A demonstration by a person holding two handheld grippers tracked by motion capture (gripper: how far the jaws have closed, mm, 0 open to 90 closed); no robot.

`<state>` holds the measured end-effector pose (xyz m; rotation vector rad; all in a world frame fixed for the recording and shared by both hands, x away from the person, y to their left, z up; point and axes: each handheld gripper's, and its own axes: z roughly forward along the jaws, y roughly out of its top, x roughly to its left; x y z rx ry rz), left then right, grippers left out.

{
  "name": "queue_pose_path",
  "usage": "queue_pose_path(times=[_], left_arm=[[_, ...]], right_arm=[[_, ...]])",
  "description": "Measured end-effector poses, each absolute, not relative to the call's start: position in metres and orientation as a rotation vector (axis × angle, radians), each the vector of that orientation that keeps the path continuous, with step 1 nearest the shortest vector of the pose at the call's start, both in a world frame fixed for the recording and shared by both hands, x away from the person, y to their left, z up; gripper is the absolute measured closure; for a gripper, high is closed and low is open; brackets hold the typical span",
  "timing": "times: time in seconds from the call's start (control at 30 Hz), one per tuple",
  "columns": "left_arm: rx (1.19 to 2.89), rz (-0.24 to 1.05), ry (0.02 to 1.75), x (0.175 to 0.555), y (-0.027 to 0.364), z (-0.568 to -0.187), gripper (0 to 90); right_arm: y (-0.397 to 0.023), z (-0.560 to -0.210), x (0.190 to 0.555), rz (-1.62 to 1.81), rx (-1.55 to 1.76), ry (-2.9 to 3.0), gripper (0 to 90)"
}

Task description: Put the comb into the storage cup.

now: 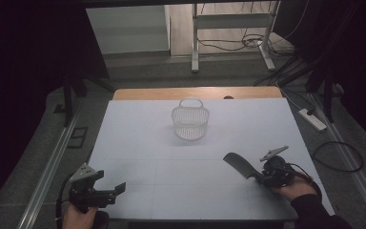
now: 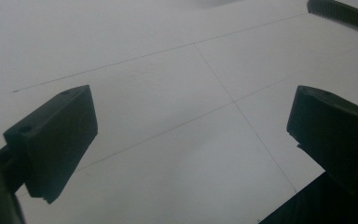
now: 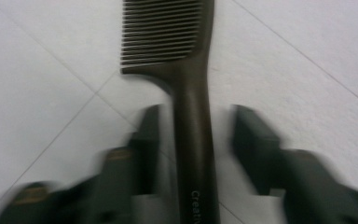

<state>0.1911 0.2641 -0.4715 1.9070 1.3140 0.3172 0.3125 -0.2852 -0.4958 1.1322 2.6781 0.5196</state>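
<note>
Two grippers are working over a white worktop (image 1: 138, 143) that is lying under dim light, its sheet crossed by thin seam lines and its far edge showing a strip of bare wood. Taking the white wire basket (image 1: 190, 120) as the landmark, standing upright on the far middle of the sheet: the dark comb (image 1: 239, 165) is sitting well nearer the person than the basket and off to its right, its toothed end pointing back toward the basket. The right gripper (image 1: 259, 177) is meeting the comb at the handle. In the right gripper view the handle (image 3: 193, 154) is running up between the two blurred jaws, which are standing at a narrow gap; the left jaw is close against the handle while a sliver of white is showing on the other side, so a full clamp cannot be told. The left gripper (image 1: 106, 193) is hovering far from the basket, at the near left corner, its jaws spread wide with only bare sheet between them.

Beyond the basket, past the worktop, grey floor is stretching to a white metal stand (image 1: 232, 33) with loose cables, and a power strip (image 1: 311, 119) is lying to the basket's right.
</note>
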Motion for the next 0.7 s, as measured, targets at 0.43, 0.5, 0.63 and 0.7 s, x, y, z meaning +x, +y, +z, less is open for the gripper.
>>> queue_pose_path(times=[0.43, 0.5, 0.63, 0.7], left_arm=[[1.913, 0.317, 1.296, 0.1909, 0.2636, -0.471, 1.9], [1.913, 0.315, 1.295, 0.191, 0.2637, -0.471, 1.5], [1.903, 0.301, 1.288, 0.1909, 0.2653, -0.4708, 0.6], [1.897, 0.291, 1.284, 0.191, 0.2659, -0.4707, 0.0]], right_arm=[[-0.2868, -0.4951, 0.3108, 0.564, 1.164, 2.673, 72.0], [-0.287, -0.4941, 0.31, 0.592, 1.18, 2.677, 72.0], [-0.2854, -0.4926, 0.3082, 0.603, 1.161, 2.665, 72.0], [-0.2854, -0.4904, 0.3071, 0.619, 1.152, 2.656, 72.0]])
